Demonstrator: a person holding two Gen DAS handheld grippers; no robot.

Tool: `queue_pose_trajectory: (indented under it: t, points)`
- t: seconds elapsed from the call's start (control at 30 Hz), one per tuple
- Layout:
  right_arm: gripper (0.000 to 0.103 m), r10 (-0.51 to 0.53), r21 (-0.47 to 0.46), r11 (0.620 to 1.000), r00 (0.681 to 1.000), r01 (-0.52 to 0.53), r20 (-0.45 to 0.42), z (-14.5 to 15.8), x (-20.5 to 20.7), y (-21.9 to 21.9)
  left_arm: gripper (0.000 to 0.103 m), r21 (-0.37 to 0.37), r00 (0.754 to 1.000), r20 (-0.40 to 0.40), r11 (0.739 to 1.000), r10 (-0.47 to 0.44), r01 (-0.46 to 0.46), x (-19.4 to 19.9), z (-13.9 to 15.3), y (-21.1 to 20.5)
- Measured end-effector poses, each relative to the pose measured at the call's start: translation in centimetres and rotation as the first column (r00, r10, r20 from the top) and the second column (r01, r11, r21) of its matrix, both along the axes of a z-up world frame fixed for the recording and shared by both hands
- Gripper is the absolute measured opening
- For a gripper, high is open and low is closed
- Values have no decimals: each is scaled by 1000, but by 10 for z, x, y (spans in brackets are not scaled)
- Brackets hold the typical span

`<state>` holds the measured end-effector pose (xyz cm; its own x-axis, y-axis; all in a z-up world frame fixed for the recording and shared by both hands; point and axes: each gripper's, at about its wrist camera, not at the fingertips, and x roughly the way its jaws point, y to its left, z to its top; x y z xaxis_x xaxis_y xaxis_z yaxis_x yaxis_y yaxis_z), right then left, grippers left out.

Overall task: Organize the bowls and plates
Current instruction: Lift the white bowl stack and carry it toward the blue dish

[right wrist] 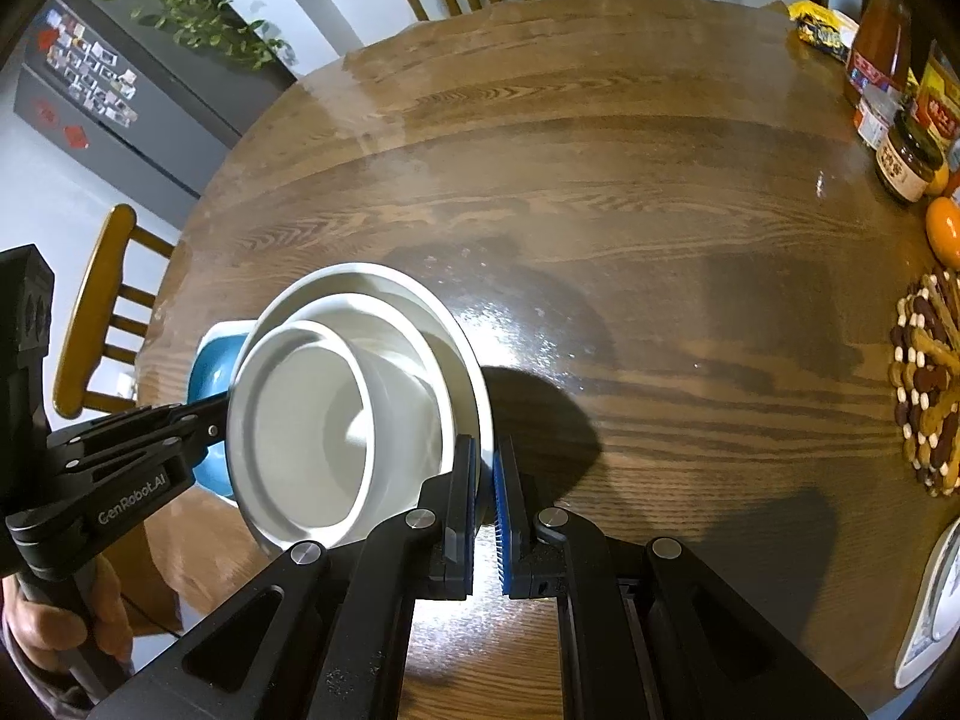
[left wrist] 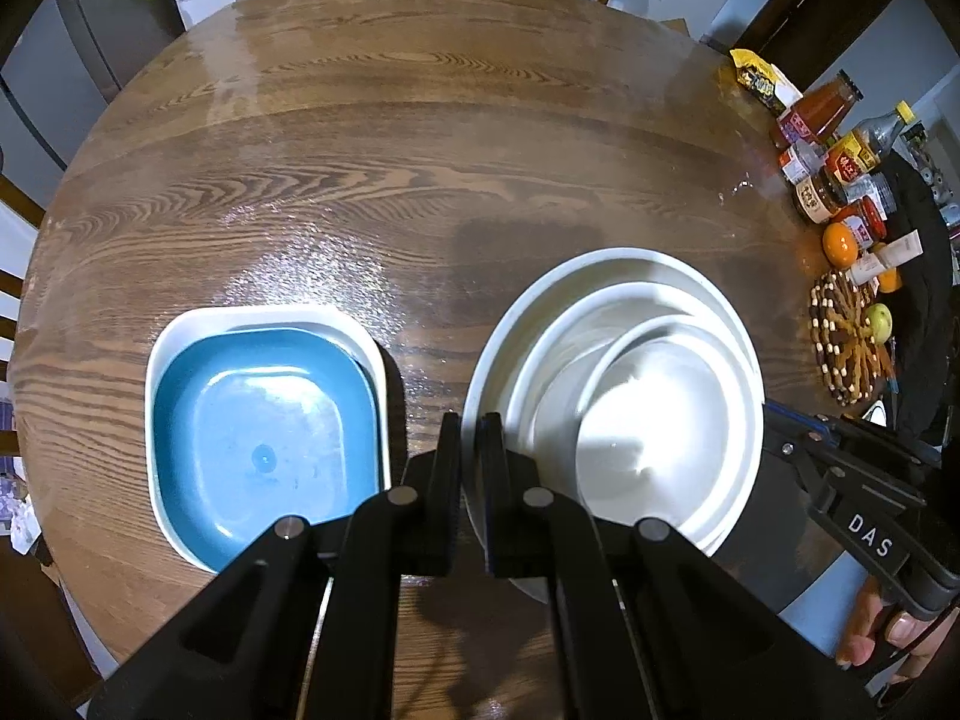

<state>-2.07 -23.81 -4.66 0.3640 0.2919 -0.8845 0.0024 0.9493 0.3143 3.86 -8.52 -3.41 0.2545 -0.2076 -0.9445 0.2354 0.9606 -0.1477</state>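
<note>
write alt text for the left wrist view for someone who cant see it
The left gripper is shut on the rim of a stack of nested white bowls on a round wooden table; a blue square dish sits in a white one beside it.

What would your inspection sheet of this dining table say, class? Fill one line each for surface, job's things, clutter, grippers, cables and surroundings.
Surface: round wooden table, glossy, with glare patches.
Job's things: three white round bowls nested, large white bowl outermost; blue square dish sits inside a white square dish beside them.
Clutter: sauce bottles and jars, oranges, a beaded trivet along the table's right edge.
Grippers: left hand-held gripper is shut on the large bowl's near rim; right hand-held gripper is shut on its opposite rim.
Cables: nothing seen.
Surroundings: wooden chairs, a fridge with magnets, a trailing plant.
</note>
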Motion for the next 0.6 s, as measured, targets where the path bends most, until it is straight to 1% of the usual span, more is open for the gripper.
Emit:
queue_pose_trajectory:
  t: [0.6]
  points:
    - [9,61,-6,998,997,-61,49,24,5,37,1,-6,996,54,998,67,-66,-7,22,39]
